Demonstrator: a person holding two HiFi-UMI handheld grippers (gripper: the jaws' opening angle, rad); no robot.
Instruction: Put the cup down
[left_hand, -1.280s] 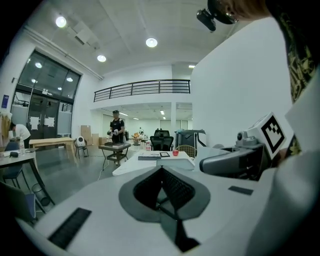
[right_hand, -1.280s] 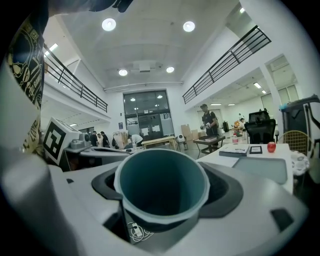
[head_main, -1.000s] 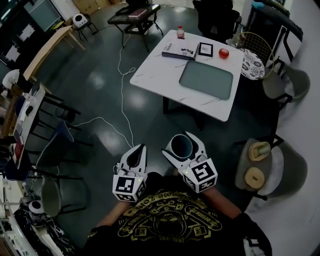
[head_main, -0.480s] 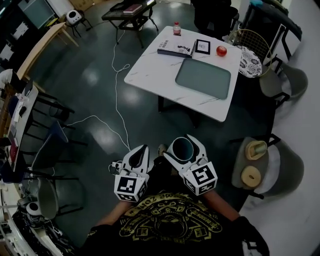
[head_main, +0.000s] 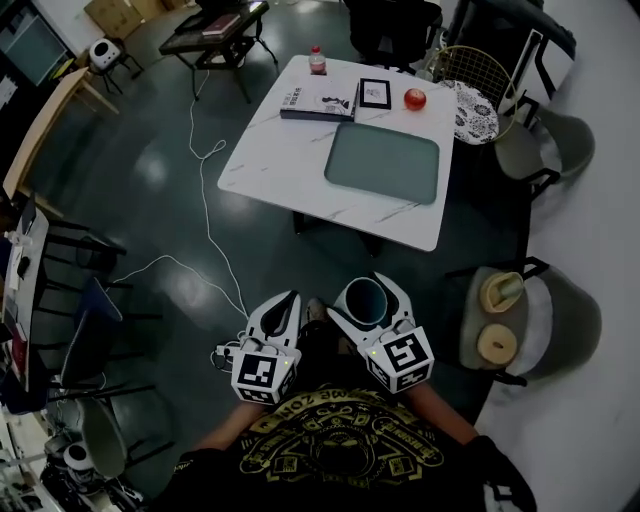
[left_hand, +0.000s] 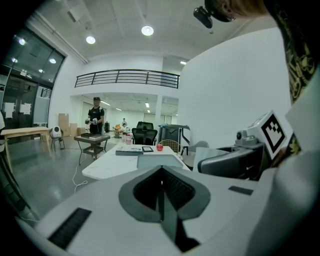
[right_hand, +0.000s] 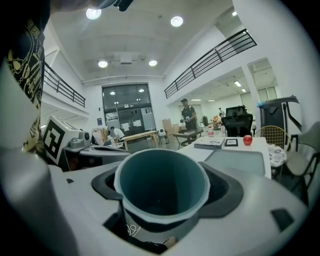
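Note:
A teal cup (head_main: 363, 299) with a pale rim sits upright between the jaws of my right gripper (head_main: 366, 298), which is shut on it; the right gripper view shows the cup (right_hand: 161, 192) filling the gap, its mouth open and empty. I hold it close to my body, above the dark floor and short of the white table (head_main: 270, 160). My left gripper (head_main: 280, 310) is beside it on the left, jaws shut with nothing between them, also seen as the left gripper (left_hand: 161, 186) in its own view.
On the table lie a grey-green mat (head_main: 382, 163), a book (head_main: 318, 100), a framed picture (head_main: 375, 93), a red apple (head_main: 415, 98) and a bottle (head_main: 317, 61). A grey chair (head_main: 545, 320) with two round objects stands to the right. A white cable (head_main: 200, 220) trails across the floor.
The table has come nearer and lower in the head view as I walk toward it. Both grippers keep their pose, the cup still held.

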